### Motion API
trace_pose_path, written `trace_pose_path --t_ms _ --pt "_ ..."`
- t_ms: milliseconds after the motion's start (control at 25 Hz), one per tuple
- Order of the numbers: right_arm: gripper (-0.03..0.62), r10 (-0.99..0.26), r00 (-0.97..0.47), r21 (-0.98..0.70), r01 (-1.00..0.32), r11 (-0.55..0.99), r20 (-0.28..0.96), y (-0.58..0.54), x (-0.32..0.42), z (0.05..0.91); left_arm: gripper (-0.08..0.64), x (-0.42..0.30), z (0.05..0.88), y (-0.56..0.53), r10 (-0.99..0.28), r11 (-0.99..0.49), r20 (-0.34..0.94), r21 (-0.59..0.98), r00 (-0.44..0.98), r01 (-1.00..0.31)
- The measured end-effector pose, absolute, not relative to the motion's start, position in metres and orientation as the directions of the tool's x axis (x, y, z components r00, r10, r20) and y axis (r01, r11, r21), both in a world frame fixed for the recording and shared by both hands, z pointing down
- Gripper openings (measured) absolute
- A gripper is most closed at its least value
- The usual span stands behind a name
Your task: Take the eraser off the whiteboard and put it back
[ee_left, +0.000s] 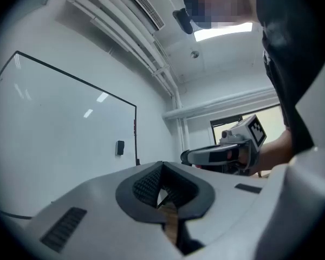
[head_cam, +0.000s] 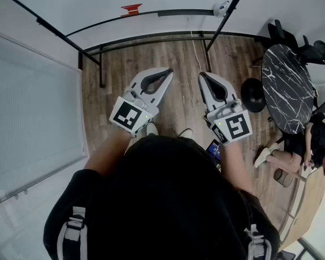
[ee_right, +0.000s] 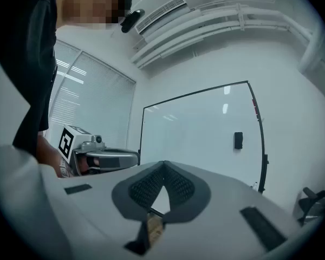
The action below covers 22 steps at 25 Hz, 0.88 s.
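A small black eraser (ee_left: 119, 148) (ee_right: 238, 140) sticks to the white whiteboard (ee_left: 59, 145) (ee_right: 200, 129), near its black-framed right edge and well ahead of both grippers. My left gripper (head_cam: 166, 72) (ee_left: 162, 164) is held level over the wooden floor, its jaws shut tip to tip with nothing between them. My right gripper (head_cam: 202, 76) (ee_right: 163, 162) is beside it, also level, shut and empty. Each gripper shows in the other's view: the right gripper (ee_left: 219, 155) and the left gripper (ee_right: 105, 158). The head view does not show the eraser.
A black metal stand frame (head_cam: 151, 37) crosses the floor ahead. At the right stand a round black marble table (head_cam: 287, 85) with chairs and a seated person (head_cam: 309, 145). A window with blinds (head_cam: 32, 107) fills the left side. A red tag (head_cam: 131, 8) is on the far wall.
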State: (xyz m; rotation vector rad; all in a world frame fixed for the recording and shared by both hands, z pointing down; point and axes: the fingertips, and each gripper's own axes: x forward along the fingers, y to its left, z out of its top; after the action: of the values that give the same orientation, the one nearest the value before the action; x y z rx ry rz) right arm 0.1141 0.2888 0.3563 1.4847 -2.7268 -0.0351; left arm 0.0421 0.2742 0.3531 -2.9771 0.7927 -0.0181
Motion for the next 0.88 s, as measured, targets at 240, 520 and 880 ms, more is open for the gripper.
trace_pose_path --t_ms 240,520,880 --pt "0.002 -0.843 -0.538 0.042 -0.842 0.538 0.022 0.29 0.124 0.356 0.005 0.052 0.355 0.274 -0.496 -0.866 -0.001 -0.066 0.868 -0.495" --pt "0.002 -0.832 -0.555 0.041 -0.831 0.555 0.015 0.299 0.137 0.356 0.005 0.071 0.352 0.282 -0.494 -0.866 0.001 -0.083 0.869 -0.493" --pt "0.002 -0.835 -0.55 0.016 -0.835 0.55 -0.012 0.307 0.184 0.355 0.005 0.112 0.351 0.292 -0.51 -0.857 0.007 -0.088 0.86 -0.507"
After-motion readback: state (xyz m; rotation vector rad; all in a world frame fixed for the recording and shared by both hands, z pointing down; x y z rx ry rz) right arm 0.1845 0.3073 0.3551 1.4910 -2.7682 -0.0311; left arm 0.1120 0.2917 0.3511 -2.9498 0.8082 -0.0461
